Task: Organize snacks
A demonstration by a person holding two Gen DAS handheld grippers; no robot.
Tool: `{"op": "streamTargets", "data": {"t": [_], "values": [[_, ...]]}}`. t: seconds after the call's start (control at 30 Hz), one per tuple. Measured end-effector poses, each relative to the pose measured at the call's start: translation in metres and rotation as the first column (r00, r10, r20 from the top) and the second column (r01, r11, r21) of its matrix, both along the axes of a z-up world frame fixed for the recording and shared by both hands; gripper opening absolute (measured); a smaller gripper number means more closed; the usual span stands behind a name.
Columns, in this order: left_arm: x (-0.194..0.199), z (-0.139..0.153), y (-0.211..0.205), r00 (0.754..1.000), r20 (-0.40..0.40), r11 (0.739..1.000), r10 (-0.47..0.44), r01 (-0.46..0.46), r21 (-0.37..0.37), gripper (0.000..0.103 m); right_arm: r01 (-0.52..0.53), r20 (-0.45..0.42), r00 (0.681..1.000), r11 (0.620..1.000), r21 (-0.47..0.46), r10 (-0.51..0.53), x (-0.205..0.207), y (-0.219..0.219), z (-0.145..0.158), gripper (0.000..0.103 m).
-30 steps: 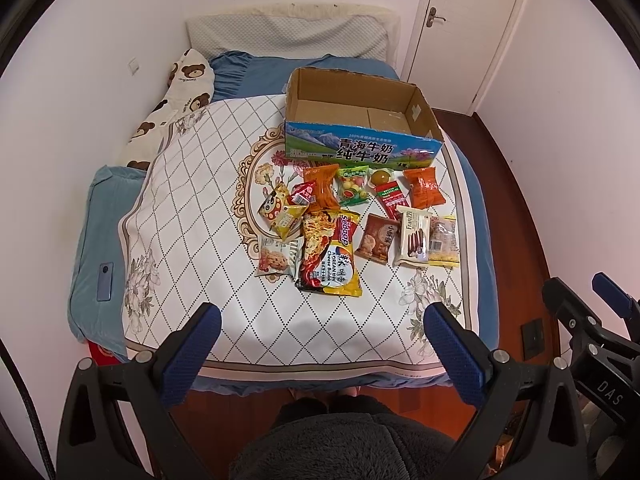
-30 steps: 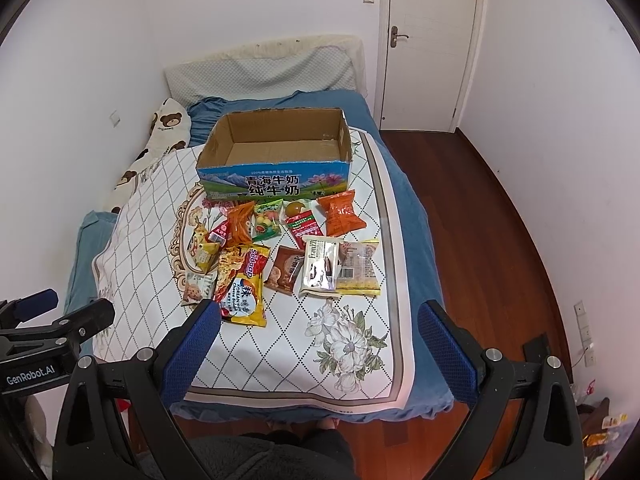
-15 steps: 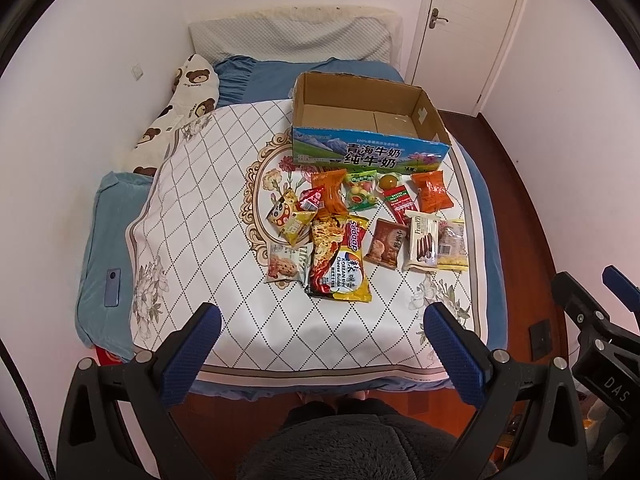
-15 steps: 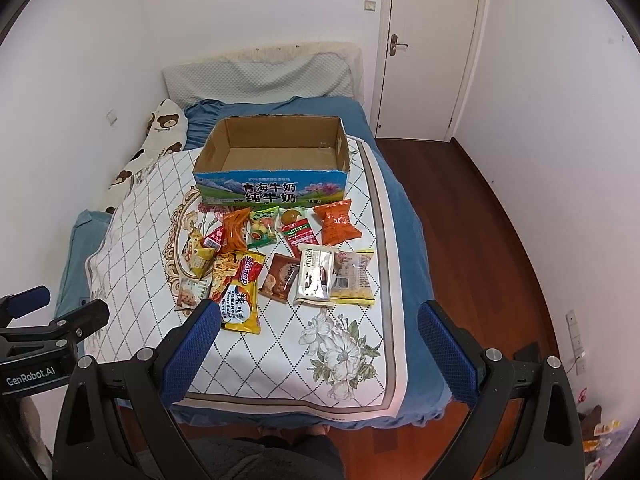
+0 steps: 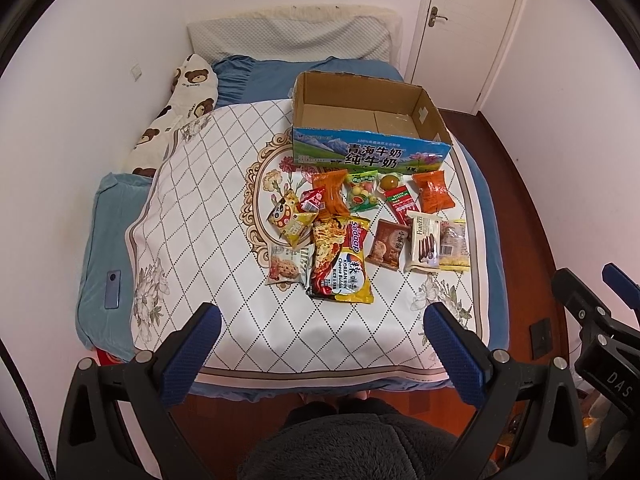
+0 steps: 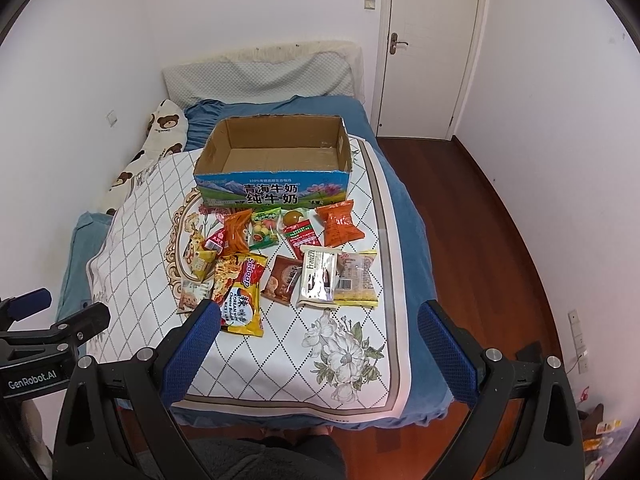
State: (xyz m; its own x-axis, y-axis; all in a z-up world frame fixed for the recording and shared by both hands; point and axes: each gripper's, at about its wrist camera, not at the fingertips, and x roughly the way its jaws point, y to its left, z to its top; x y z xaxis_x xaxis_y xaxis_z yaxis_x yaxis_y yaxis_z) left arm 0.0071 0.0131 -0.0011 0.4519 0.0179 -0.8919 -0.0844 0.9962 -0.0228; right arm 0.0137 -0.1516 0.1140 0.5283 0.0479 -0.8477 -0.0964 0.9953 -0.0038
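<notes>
1. The left claw [image 5: 320, 344] hangs released at the foot of the bed [image 5: 486, 200], jaws spread wide with nothing between them; against the picture from a second ago, the bed and snacks sit lower and nearer in its view.
2. The right claw [image 6: 318, 344] is likewise spread wide and empty; its left finger [image 6: 192, 356] now overlaps the near end of the noodle packet [image 6: 244, 292], which lay clear of it a second ago.
3. The snacks lie where they were, on the quilt [image 5: 208, 208] just in front of the box: the noodle packet [image 5: 342, 260] nearest, a cookie pack [image 5: 286, 266] to its left, and a brown biscuit pack [image 5: 388, 244], a white wafer pack [image 5: 424, 246] and a cake pack [image 5: 454, 246] to its right.
4. Farther off lie the orange bags [image 5: 432, 192], a green candy bag [image 5: 362, 191] and a red packet [image 5: 402, 204].
5. The cardboard box [image 5: 370, 156] stands open beyond them, with nothing inside it, as before.
6. A phone [image 5: 112, 284] lies on the bed's left edge.
</notes>
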Motion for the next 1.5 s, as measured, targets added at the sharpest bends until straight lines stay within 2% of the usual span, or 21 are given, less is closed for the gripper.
{"op": "streamTargets", "data": {"t": [0.4,0.53,0.6,0.67,0.7,0.77,0.9,1.0,1.1,1.2,1.37,1.5], "values": [[0.008,-0.005,0.007,1.0,-0.007,1.0,-0.012,0.012,-0.01,0.103,0.016,-0.026,1.0,0.999,0.036,-0.015,0.002,0.002,-0.009,0.101],[0.02,-0.016,0.016,1.0,0.005,1.0,-0.014,0.014,-0.008,0.103,0.034,-0.045,0.999,0.995,0.088,-0.031,0.009,-0.002,-0.025,0.101],[0.03,-0.024,0.021,1.0,0.012,1.0,-0.014,0.013,0.002,0.103,0.052,-0.06,0.997,0.993,0.104,-0.046,0.018,-0.005,-0.044,0.1],[0.046,-0.042,0.026,1.0,-0.001,1.0,-0.011,0.011,0.016,0.103,0.068,-0.07,0.996,0.992,0.108,-0.061,0.031,-0.008,-0.064,0.096],[0.051,-0.048,0.028,1.0,-0.009,1.0,-0.015,0.015,0.013,0.103,0.078,-0.081,0.994,0.991,0.106,-0.069,0.037,-0.008,-0.074,0.082],[0.068,-0.071,0.026,0.999,-0.043,1.0,-0.021,0.021,0.013,0.103,0.102,-0.141,0.986,0.989,0.108,-0.086,0.055,-0.01,-0.106,0.066],[0.107,-0.13,0.018,0.986,-0.161,0.999,-0.037,0.034,-0.017,0.103,0.125,-0.216,0.972,0.984,0.125,-0.096,0.084,-0.016,-0.157,0.066],[0.137,-0.179,0.01,0.964,-0.261,0.998,-0.039,0.024,-0.062,0.101,0.12,-0.28,0.957,0.979,0.164,-0.071,0.112,-0.017,-0.195,0.066],[0.17,-0.229,0.002,0.929,-0.37,0.998,-0.02,-0.006,-0.067,0.101,0.093,-0.343,0.939,0.979,0.181,-0.026,0.144,-0.011,-0.231,0.066],[0.197,-0.268,-0.003,0.897,-0.441,0.999,-0.008,-0.016,-0.051,0.101,0.064,-0.384,0.923,0.982,0.176,0.009,0.171,-0.004,-0.262,0.066],[0.225,-0.313,-0.01,0.848,-0.53,1.0,-0.015,-0.001,-0.028,0.101,0.071,-0.453,0.891,0.981,0.183,0.02,0.208,0.002,-0.305,0.066],[0.23,-0.331,-0.014,0.831,-0.555,0.999,-0.024,0.008,-0.032,0.101,0.057,-0.507,0.861,0.982,0.181,0.044,0.223,0.008,-0.329,0.068]]}}
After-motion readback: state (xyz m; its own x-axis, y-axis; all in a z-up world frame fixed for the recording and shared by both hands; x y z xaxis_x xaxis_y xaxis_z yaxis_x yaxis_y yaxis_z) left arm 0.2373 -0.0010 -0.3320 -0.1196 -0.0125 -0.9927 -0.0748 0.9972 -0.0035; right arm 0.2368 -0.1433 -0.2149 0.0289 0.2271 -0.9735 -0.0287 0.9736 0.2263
